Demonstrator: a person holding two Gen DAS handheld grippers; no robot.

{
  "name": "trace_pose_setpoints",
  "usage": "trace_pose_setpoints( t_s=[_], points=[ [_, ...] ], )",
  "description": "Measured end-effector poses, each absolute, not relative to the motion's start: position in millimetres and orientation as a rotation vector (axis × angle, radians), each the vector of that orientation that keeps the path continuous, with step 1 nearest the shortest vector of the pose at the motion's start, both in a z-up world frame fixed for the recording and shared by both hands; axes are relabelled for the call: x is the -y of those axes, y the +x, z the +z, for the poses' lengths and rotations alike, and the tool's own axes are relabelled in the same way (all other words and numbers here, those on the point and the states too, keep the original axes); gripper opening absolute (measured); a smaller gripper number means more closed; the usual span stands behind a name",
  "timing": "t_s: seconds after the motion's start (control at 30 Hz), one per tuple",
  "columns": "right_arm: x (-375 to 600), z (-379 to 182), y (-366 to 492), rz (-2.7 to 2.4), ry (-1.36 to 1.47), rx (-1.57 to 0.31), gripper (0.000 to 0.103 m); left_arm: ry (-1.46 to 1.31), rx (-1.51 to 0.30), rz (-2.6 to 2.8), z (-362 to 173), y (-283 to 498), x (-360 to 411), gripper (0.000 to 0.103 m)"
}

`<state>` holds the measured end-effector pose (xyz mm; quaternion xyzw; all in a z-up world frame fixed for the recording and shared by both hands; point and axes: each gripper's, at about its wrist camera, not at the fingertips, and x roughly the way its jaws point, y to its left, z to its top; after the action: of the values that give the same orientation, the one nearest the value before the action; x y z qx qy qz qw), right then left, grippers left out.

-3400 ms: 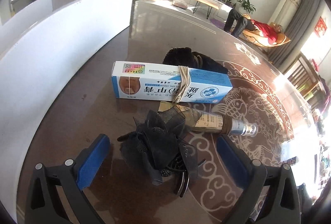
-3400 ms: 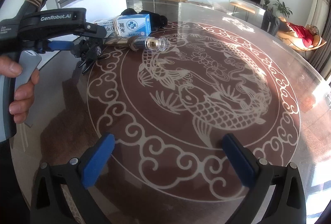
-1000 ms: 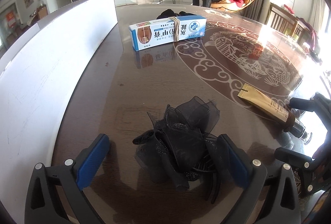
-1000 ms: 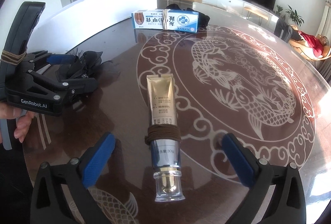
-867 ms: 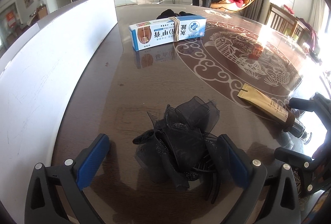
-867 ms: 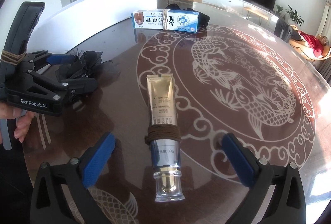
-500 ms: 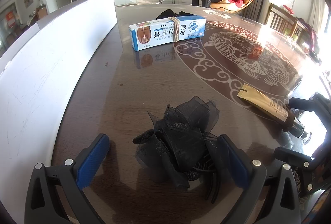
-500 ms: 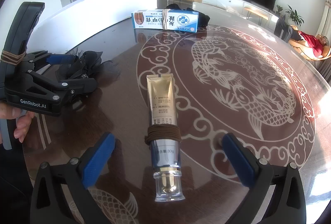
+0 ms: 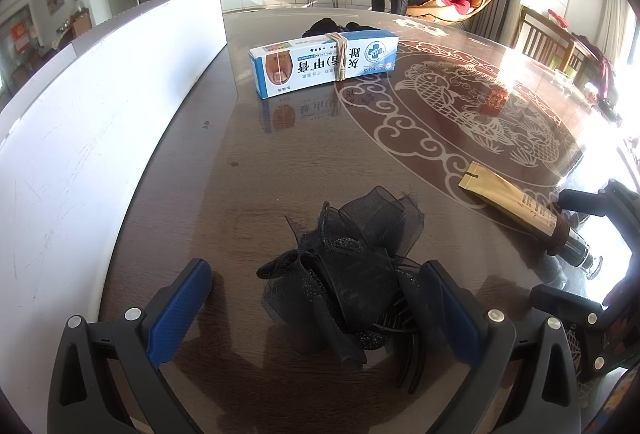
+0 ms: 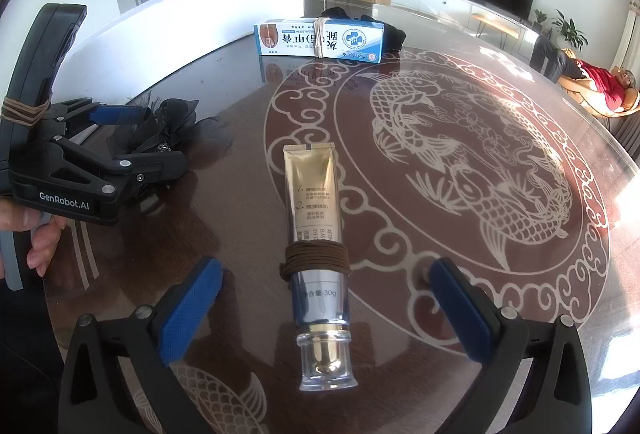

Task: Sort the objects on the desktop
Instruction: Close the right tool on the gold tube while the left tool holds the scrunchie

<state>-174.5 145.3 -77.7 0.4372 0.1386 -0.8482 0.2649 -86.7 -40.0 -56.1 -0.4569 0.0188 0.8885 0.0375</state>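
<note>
1. The black mesh hair clip (image 9: pixel 344 274) lies on the glossy counter (image 9: pixel 224 169) between the spread pads of the left tongs (image 9: pixel 316 310). Those tongs stand wide apart and grip nothing, though the right-hand pad looks to be touching the mesh.
2. The gold tube (image 10: pixel 316 234), with a brown hair tie (image 10: pixel 316 258) wound round it, lies cap-first between the pads of the right tongs (image 10: pixel 324 310), which also gape and hold nothing.
3. Further off, a blue-and-white medicine box (image 10: pixel 320 41) with a rubber band (image 10: pixel 319 41) round it stands near the white board (image 9: pixel 100 105), a dark bundle (image 9: pixel 328 25) behind it.
4. Risk, as I judge it: closing on the soft mesh alone could crush the bow or let the clip swing loose; the claw teeth may snag a pad.
5. The tube is round and the glass slick, so an off-centre pinch could roll or squirt it sideways.
6. Writing: "GenRobot.AI" on the left tool's body; "30g" on the tube's silver part; the box bears Chinese print, upside down, and a nail picture.
</note>
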Motion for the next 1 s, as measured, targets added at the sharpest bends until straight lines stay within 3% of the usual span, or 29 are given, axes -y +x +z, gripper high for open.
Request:
trace_pose_setpoints(
  t_s=[0.8, 0.93, 1.0],
  points=[
    [-145.4, -77.7, -174.7, -2.291, 1.181, -0.373, 0.103, -1.385, -0.039, 2.678, -53.1, -83.8, 45.8, 0.103],
    [-141.0, -75.7, -181.3, -2.221, 1.249, -0.418, 0.103, -1.457, -0.147, 2.566, -52.9, -79.8, 49.8, 0.103],
    [-133.9, -73.2, -192.6, -2.129, 1.348, -0.478, 0.097, -1.497, -0.132, 2.546, -52.0, -80.6, 49.3, 0.103]
  ],
)
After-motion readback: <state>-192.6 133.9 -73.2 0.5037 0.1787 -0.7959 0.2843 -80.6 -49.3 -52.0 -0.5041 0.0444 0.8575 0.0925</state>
